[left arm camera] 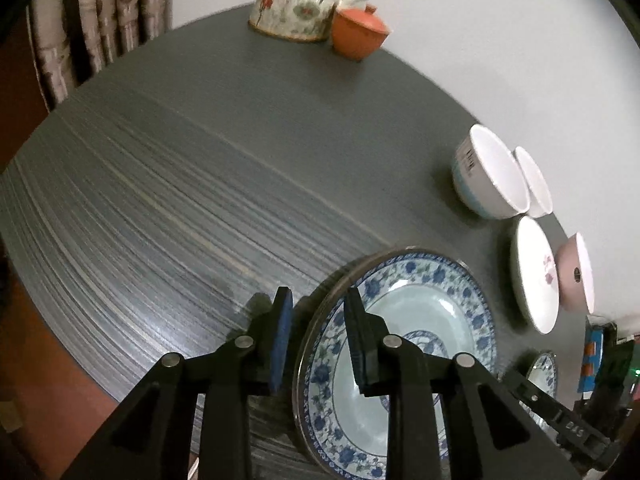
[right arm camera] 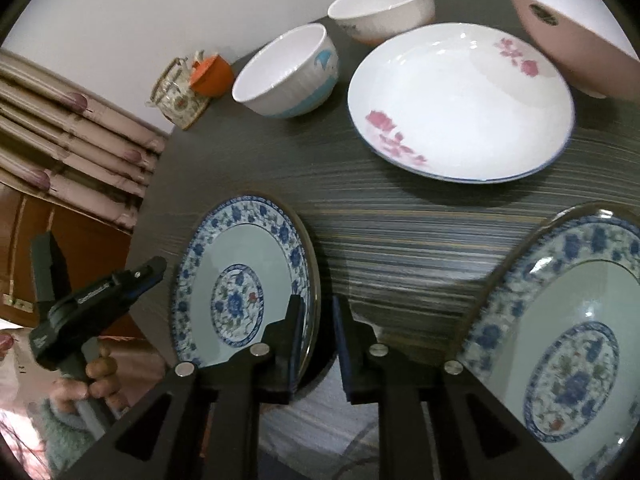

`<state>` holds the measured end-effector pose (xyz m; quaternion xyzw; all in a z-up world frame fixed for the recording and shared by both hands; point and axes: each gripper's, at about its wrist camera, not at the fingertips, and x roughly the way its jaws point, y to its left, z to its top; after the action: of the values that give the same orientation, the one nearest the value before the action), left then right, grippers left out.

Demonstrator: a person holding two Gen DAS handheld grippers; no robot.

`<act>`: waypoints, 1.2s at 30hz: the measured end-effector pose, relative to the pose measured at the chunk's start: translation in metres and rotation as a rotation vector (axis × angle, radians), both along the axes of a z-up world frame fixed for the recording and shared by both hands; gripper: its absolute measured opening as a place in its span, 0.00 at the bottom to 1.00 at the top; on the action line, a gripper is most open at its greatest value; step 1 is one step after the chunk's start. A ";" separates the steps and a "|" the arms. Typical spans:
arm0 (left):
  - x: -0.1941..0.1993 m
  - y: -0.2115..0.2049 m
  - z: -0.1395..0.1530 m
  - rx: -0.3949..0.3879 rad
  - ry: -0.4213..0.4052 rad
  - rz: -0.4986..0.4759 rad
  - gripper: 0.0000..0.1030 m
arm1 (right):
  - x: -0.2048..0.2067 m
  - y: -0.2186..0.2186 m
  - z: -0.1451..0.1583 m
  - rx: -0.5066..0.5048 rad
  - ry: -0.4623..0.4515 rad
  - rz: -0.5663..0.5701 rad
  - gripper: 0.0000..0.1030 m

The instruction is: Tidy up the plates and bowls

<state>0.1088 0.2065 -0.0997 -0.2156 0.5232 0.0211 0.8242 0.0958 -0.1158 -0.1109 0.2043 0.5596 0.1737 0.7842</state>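
Note:
A blue-and-white floral plate (left arm camera: 420,344) lies on the dark striped table (left arm camera: 180,200). My left gripper (left arm camera: 316,300) is open and straddles its near rim, one finger over the plate and one outside. In the right wrist view my right gripper (right arm camera: 316,316) is open around the right rim of that same plate (right arm camera: 240,280). A second blue floral plate (right arm camera: 568,340) lies at the right. Behind stand a white plate with pink flowers (right arm camera: 460,104), a blue-patterned white bowl (right arm camera: 286,72), a white bowl (right arm camera: 382,6) and a pink bowl (right arm camera: 568,32).
A floral teapot (left arm camera: 296,4) and an orange cup (left arm camera: 358,32) stand at the table's far edge by the white wall. Curtains (right arm camera: 72,140) hang at the left. The left gripper's body and the hand holding it (right arm camera: 88,320) show left of the plate.

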 end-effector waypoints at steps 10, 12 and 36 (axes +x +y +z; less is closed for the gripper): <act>-0.009 -0.028 0.016 0.027 -0.010 -0.033 0.21 | -0.047 -0.077 0.030 -0.009 -0.030 -0.051 0.17; -0.015 -0.040 0.022 0.045 -0.019 -0.054 0.21 | -0.056 -0.099 0.033 -0.006 -0.030 -0.079 0.17; -0.035 -0.214 0.020 -0.257 0.136 -0.428 0.21 | -0.101 -0.242 0.004 0.007 0.034 -0.315 0.17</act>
<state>0.0741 -0.0078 -0.0799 -0.2012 0.6094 -0.2062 0.7387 -0.0052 -0.3577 -0.1068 0.2950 0.5331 0.0469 0.7915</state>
